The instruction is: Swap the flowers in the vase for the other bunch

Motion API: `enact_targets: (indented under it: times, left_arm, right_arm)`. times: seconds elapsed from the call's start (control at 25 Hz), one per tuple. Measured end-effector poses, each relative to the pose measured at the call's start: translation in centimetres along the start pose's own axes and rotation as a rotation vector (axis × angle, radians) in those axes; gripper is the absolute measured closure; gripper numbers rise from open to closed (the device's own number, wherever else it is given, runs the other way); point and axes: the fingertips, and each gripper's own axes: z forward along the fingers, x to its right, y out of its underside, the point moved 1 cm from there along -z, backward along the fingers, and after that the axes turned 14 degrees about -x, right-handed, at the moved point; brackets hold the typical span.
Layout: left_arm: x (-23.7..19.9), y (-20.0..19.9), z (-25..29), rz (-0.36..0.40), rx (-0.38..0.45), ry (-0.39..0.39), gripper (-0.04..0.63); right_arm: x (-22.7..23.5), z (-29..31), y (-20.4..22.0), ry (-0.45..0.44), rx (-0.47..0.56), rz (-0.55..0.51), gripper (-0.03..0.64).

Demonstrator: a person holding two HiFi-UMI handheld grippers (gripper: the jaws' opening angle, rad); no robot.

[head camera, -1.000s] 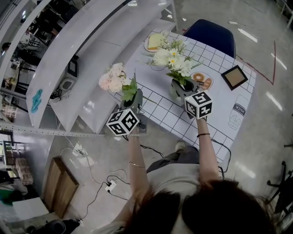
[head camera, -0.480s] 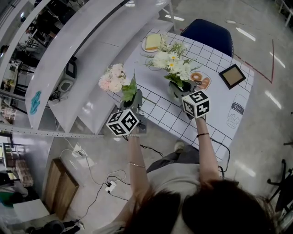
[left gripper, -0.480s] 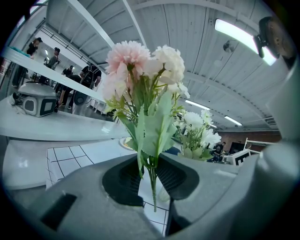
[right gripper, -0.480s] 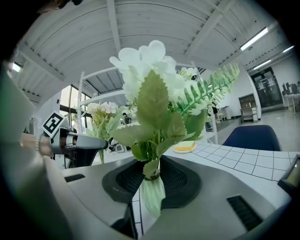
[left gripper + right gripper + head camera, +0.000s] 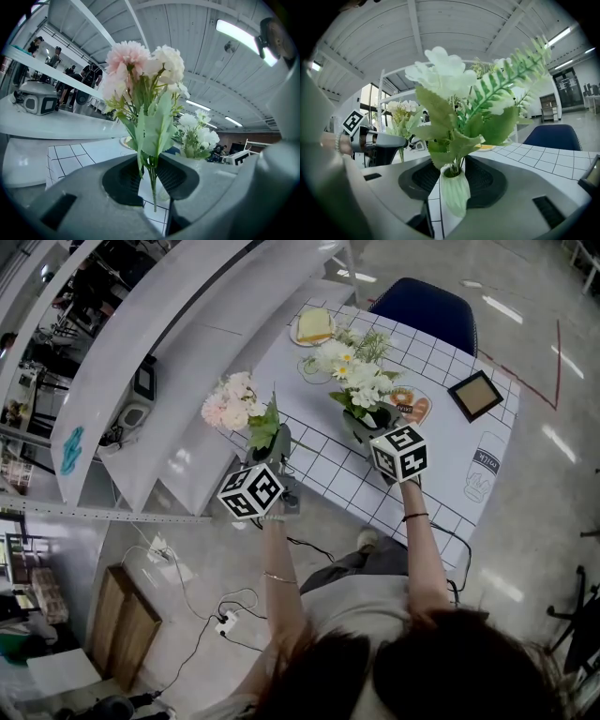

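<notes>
right gripper view, right tongs opening round vase

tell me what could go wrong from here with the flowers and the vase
1. The right gripper is opening its fingers around the pale green ribbed vase of white flowers; pulling back may snag leaves and tip it.
2. The left gripper pinches the pink flower bunch only by thin stems, so it could swivel or slip.

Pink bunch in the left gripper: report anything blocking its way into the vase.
The white bunch sits in the vase, filling its mouth. The right gripper also brackets the vase, its jaws opening with the vase between them.
</notes>
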Motion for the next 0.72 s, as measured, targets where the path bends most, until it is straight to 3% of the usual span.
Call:
enact_targets:
  times: [0.72]
  left_arm:
    - [0.4,0.7,0.2,-0.005,-0.007,0.013,0.518]
  right_arm:
    - [-0.3,-0.2,1.5,-0.016,-0.053,0.002,0.426]
